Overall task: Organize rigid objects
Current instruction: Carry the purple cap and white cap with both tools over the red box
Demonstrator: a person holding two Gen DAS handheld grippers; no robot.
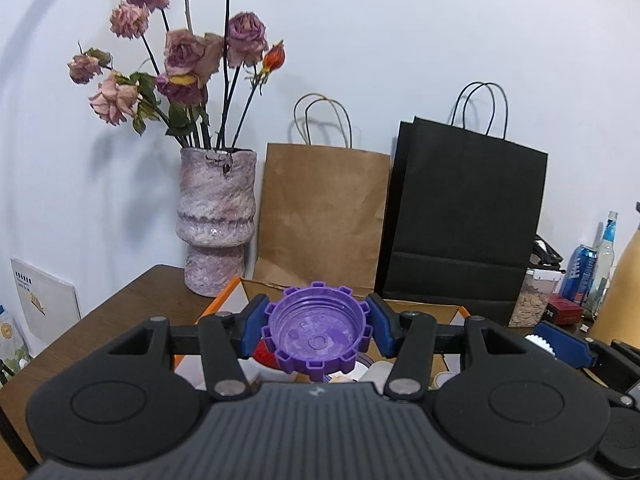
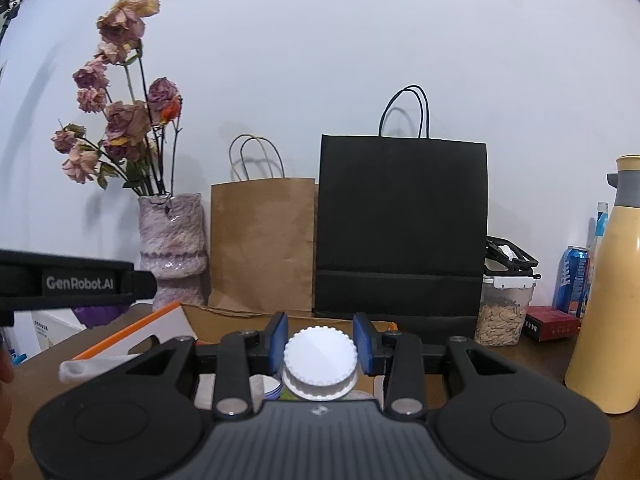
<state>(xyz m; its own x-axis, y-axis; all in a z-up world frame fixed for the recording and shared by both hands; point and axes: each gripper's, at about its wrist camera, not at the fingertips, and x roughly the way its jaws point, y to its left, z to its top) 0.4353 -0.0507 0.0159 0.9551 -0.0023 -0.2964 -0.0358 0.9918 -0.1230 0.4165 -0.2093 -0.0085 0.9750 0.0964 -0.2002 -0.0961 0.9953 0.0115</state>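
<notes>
My left gripper [image 1: 317, 326] is shut on a purple toothed lid [image 1: 316, 330], hollow side facing the camera, held above an open cardboard box [image 1: 424, 308] with orange edges. My right gripper [image 2: 320, 344] is shut on a white ridged lid [image 2: 320, 356], held above the same box [image 2: 208, 320]. Small white cups and other bits lie in the box below both lids, mostly hidden. The right gripper's blue finger and white lid show at the right of the left wrist view [image 1: 560, 340].
Along the wall stand a pink vase of dried roses [image 1: 216, 220], a brown paper bag [image 1: 324, 212] and a black paper bag [image 1: 464, 216]. To the right are a seed jar [image 2: 504, 312], a blue can [image 2: 572, 280], a red box [image 2: 552, 322] and a yellow bottle [image 2: 612, 292].
</notes>
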